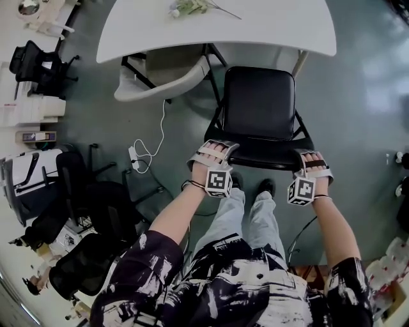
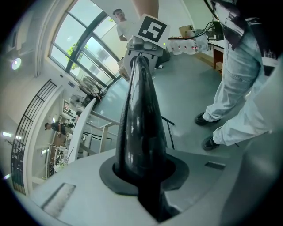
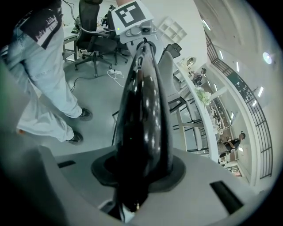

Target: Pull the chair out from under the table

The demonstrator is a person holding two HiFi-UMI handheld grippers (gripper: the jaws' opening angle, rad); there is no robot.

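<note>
A black folding chair [image 1: 259, 105] stands on the grey floor, its seat just in front of the white table [image 1: 128, 38]. Its glossy backrest [image 1: 262, 156] faces me. My left gripper [image 1: 214, 150] is shut on the backrest's left top corner, and my right gripper [image 1: 313, 159] is shut on its right top corner. In the left gripper view the backrest's edge [image 2: 141, 123] runs away from the clamped jaws toward the other gripper's marker cube [image 2: 152, 31]. The right gripper view shows the same edge [image 3: 146, 114] pinched between its jaws, leading to the left gripper's cube [image 3: 131, 15].
A beige chair [image 1: 160, 80] sits tucked under the table's left side. A white cable with a power strip [image 1: 135, 156] lies on the floor at left. Black office chairs [image 1: 83, 185] crowd the left. My shoes [image 1: 265, 186] stand right behind the chair. Flowers [image 1: 188, 7] lie on the table.
</note>
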